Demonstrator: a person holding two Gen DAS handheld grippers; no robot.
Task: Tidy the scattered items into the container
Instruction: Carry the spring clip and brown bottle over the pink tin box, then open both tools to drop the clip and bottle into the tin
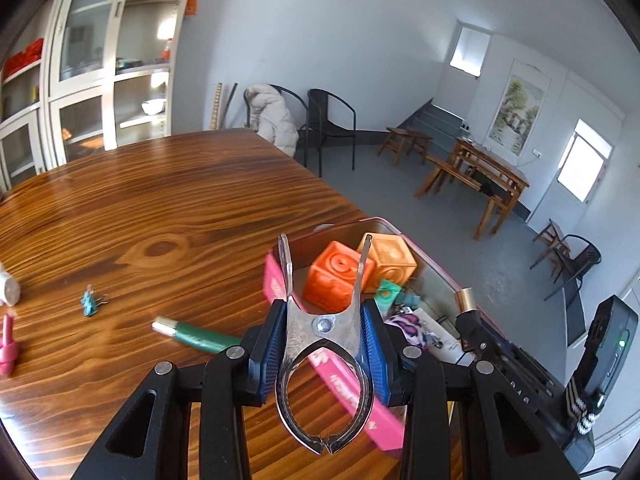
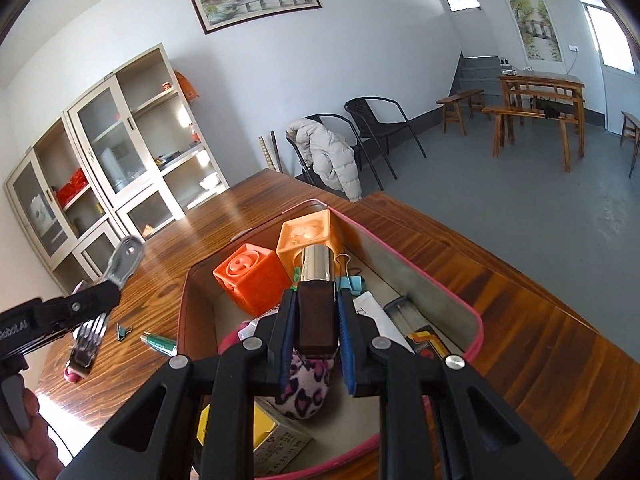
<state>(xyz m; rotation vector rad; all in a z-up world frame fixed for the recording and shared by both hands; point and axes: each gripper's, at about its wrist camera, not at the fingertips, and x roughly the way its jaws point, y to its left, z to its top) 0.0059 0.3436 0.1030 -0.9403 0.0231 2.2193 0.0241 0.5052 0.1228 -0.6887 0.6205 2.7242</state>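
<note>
- The left tongs (image 1: 326, 320) are closed on a metal clamp (image 1: 325, 328), their blue pads pressing its sides at the pivot; its looped handles hang toward the camera and its two flat jaw ends point out over the container
- The right tongs (image 2: 316, 320) are nearly shut on a dark brown bottle with a gold cap (image 2: 317, 300), held lengthwise with the cap pointing away, above the container's inside
- The container (image 2: 448, 280), a pink-rimmed box with grey walls, sits at the worktop's (image 1: 160, 216) right side, its far corner near the worktop's edge
- Inside it lie an orange cube (image 2: 250, 276), a paler orange cube (image 2: 308, 232) at the far wall, a teal binder clip (image 2: 354, 282), a spotted pink-and-purple pouch (image 2: 306, 388), a yellow-and-white carton (image 2: 272, 436) at the near rim and a clear-capped item (image 2: 404, 312) by the right wall
- The middle of the container floor, between the cubes and the right wall, shows bare grey
- Left of the container, on open wood, lie a green tube with a silver cap (image 1: 192, 334), a teal binder clip (image 1: 90, 304) and a pink object (image 1: 8, 346) at the picture's left edge
- The worktop beyond these items is broad and bare up to its far edge, with chairs (image 1: 332, 128) and grey floor (image 1: 400, 200) past it
</note>
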